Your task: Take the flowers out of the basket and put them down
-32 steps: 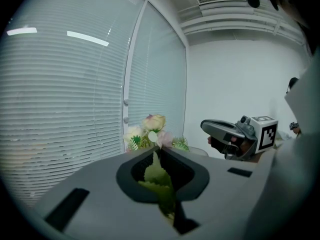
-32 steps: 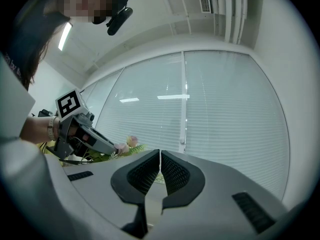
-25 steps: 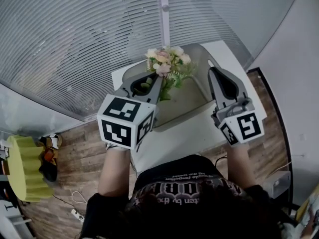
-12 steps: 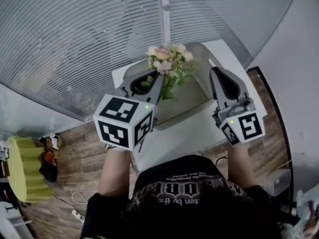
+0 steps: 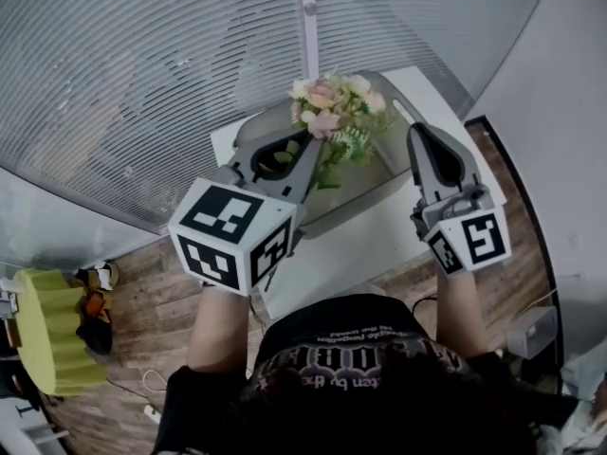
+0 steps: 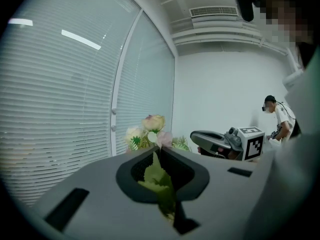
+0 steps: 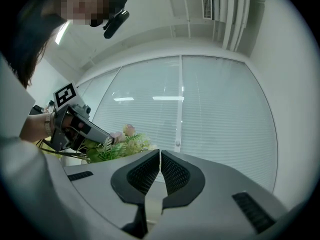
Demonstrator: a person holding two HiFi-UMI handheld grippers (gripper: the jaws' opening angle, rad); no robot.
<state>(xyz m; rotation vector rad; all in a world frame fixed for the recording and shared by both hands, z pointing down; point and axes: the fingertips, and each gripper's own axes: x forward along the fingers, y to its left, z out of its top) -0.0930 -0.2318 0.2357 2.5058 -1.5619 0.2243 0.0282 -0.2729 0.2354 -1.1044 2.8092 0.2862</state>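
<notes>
A bunch of pale pink and cream flowers with green leaves hangs above the grey basket on the white table. My left gripper is shut on the stems below the blooms. In the left gripper view a green leaf is pinched between the jaws, with the flowers just beyond the left gripper. My right gripper is held to the right of the bunch, shut and empty. The right gripper view shows the right gripper with its jaws pressed together, and the flowers off to its left.
Window blinds run behind the table. On the wooden floor at the left stands a yellow-green ribbed thing. A white wall is at the right. Another person stands far back in the room.
The left gripper and the flowers have shifted up and to the right over the basket. The right gripper has drifted slightly the same way. Both have stayed shut.
</notes>
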